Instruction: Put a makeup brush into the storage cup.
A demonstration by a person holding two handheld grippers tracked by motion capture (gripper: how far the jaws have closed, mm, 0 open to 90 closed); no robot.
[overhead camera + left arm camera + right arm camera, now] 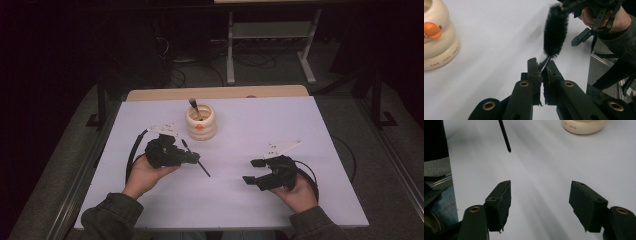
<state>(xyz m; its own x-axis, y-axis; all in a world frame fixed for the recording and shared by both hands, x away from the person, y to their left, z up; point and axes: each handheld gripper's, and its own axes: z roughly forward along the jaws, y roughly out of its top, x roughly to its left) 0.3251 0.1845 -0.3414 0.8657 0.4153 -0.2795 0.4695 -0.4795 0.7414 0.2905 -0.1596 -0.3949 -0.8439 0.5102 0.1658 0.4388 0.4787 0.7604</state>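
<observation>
My left hand-held gripper [192, 157] holds a thin black brush [555, 31], the jaws closed on the metal neck just under the bristles. The handle [202, 168] points down toward the white bench [300, 125], near the cream pot [201, 122] where another brush [194, 107] stands. I judge the brush very light and stiff in the handle, but the bristles are soft and bend easily, so the neck or handle is the good place to grip. My right hand-held gripper [254, 171] is wide open and empty, well apart.
</observation>
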